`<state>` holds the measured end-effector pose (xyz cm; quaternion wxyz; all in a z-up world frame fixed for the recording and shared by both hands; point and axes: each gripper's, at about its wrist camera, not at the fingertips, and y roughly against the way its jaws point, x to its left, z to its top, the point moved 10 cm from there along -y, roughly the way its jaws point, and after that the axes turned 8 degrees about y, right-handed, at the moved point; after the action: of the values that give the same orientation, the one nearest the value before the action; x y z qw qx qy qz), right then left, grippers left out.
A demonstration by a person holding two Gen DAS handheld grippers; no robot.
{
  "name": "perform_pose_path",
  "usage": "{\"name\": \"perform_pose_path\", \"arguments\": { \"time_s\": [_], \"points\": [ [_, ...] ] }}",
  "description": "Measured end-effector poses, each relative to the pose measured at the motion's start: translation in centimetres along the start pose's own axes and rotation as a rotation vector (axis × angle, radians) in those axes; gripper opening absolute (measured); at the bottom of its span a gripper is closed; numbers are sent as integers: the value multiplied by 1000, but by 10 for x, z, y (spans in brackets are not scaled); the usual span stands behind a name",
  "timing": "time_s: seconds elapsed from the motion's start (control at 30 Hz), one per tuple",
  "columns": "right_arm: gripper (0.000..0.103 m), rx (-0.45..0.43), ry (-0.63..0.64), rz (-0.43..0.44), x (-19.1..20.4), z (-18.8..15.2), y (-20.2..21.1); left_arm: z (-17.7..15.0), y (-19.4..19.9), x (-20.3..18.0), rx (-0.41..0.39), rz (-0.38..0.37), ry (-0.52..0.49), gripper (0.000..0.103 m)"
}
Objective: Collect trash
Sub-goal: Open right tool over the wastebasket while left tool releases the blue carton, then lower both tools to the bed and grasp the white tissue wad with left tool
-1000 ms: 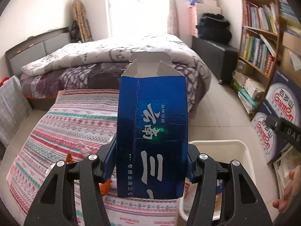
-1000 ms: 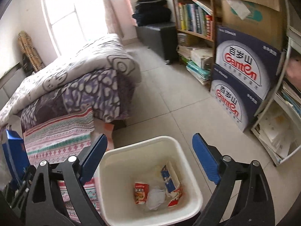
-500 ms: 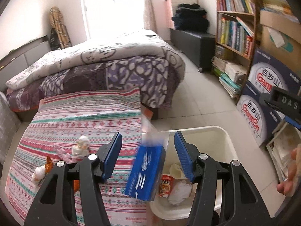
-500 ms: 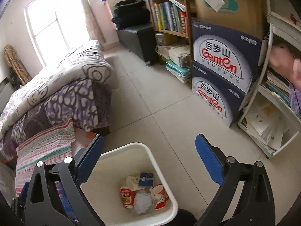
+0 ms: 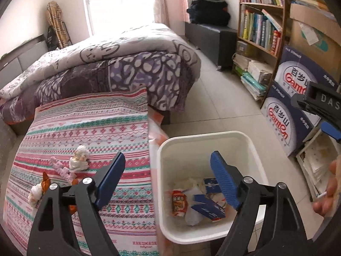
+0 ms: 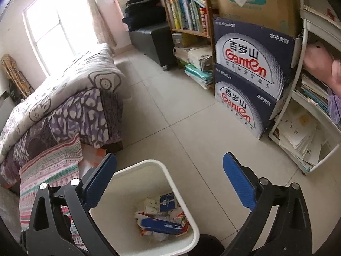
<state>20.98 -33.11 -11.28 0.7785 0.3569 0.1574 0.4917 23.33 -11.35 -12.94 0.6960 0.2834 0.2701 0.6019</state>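
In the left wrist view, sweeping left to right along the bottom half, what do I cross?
Crumpled white tissue → orange wrapper → second tissue wad on the striped cloth → white bin → red snack packet → blue carton inside it.

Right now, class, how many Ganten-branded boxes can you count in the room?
2, stacked by the bookshelf: the upper Ganten box sits on the lower Ganten box, which stands on the floor. Others may be hidden behind them.

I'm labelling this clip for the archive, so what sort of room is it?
Most likely a home bedroom: a bed with a quilt, a crowded bookshelf, and a white trash bin on the tiled floor beside a patterned cloth.
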Motion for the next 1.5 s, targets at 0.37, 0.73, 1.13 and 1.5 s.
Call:
{"name": "perform_pose_path", "arguments": {
  "time_s": [0.37, 0.73, 1.13, 1.5],
  "points": [
    [96, 56, 182, 66, 74, -25, -4, -18, -23, 82, 132, 148, 4, 86],
    [96, 121, 439, 161, 166, -69, -3, -50, -39, 228, 343, 340, -4, 86],
    [96, 279, 581, 335, 263, -138, -4, -119, -57, 343, 590, 320, -15, 87],
    [95, 399, 597, 439, 324, -197, 3, -113, -51, 375, 453, 291, 3, 59]
  ]
}}
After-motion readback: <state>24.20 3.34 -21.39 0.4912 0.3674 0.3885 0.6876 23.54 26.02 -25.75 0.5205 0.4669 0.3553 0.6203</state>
